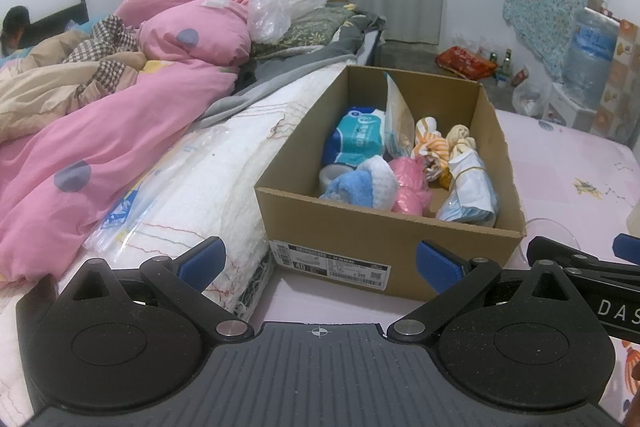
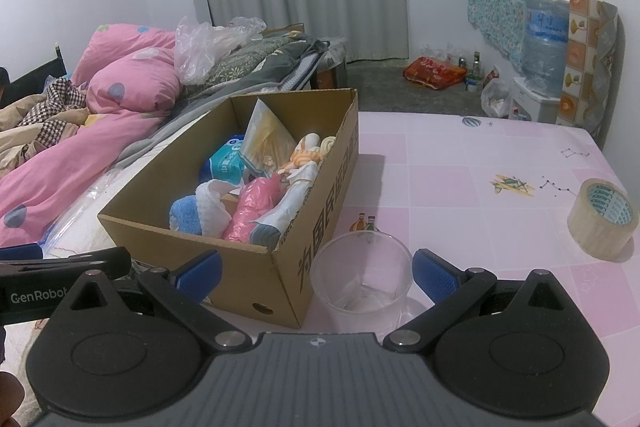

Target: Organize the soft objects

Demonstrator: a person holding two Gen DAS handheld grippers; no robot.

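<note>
hovering side by side at the near edge of a bed, both tools are empty. the left hand-held gripper (image 1: 320,261) has its blue pads spread wide apart, facing the short labelled end of a cardboard box (image 1: 384,251). the right hand-held gripper (image 2: 316,269) is just as wide open, and between its fingers stands a clear plastic cup (image 2: 362,281), just beside the box's printed long side.

the soft objects sit gathered inside the box, apparently so they stay together: a blue towel roll (image 1: 344,187), a pink bundle (image 1: 408,187), a striped orange cloth (image 1: 430,145), a teal tissue pack (image 1: 356,139) and a banded bundle of pale masks (image 1: 472,187). they fill most of the floor, so the sorting looks nearly done.

a roll of packing tape (image 2: 602,219) rests well apart on the pink checked sheet (image 2: 480,163). behind the box lies a heaped pink duvet (image 1: 100,131).
</note>
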